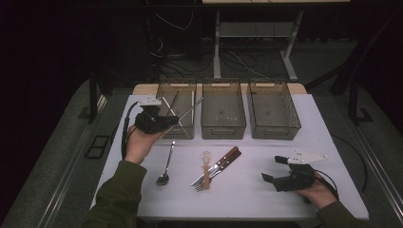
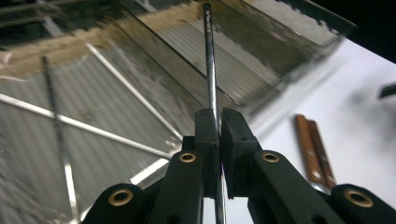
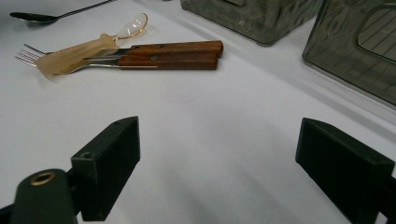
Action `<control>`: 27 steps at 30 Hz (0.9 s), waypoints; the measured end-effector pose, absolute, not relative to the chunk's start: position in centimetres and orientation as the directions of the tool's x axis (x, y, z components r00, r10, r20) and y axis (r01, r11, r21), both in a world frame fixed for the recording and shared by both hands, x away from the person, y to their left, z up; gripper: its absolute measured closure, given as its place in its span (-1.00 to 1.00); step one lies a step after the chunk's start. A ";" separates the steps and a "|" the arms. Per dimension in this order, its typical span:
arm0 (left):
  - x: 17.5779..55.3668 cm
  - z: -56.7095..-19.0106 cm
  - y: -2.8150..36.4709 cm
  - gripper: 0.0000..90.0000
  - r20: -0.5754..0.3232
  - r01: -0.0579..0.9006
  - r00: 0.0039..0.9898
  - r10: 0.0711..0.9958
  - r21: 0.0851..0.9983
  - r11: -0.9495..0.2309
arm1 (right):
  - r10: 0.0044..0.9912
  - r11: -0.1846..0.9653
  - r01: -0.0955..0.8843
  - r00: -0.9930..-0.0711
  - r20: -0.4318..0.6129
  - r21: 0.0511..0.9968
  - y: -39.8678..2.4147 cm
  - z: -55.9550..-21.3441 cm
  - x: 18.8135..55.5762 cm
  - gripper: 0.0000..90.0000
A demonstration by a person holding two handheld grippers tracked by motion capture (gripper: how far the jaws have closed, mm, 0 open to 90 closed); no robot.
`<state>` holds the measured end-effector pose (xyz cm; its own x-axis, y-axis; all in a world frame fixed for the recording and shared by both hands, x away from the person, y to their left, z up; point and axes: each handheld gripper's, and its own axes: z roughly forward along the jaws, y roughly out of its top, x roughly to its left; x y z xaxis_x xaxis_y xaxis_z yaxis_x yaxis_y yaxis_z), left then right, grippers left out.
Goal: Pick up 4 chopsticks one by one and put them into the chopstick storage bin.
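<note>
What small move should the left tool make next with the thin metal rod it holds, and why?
Probably lower it and open. The left tool pinches the metal rod above the left bin, where similar thin sticks already lie, so releasing there seems the natural step.

- Thin metal rod (image 2: 211, 70), like a chopstick or a slim utensil handle, pinched between the closed pads of the left hand-held gripper (image 1: 172, 120).
- Held slanted above the leftmost bin (image 1: 177, 85), far end up and away.
- Shiny, straight, dark at the tip.
- Lower end past the pads, blurred.
</note>
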<state>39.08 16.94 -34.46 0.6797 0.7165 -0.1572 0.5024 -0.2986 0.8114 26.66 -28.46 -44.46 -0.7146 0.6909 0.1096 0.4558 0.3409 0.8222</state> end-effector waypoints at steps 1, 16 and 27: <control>39.6 -34.3 17.0 0.89 -0.155 0.504 0.674 0.722 0.811 -0.297 | 0.691 0.341 0.456 -0.715 0.109 0.822 -28.5 -44.5 26.7 -0.69; 46.2 -35.2 17.7 0.89 -0.158 0.549 0.576 0.802 0.801 -0.237 | 0.691 0.335 0.455 -0.714 0.113 0.825 -28.4 -44.4 26.6 -0.69; 49.6 -37.2 17.1 0.89 -0.165 0.599 0.498 0.851 0.775 -0.201 | 0.687 0.329 0.457 -0.716 0.122 0.827 -28.5 -44.4 26.6 -0.69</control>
<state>49.62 17.10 -37.18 0.4983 0.8511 -0.1651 0.5994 -0.2007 0.7749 26.55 -28.47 -44.38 -0.7159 0.6874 0.1221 0.4568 0.3290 0.8265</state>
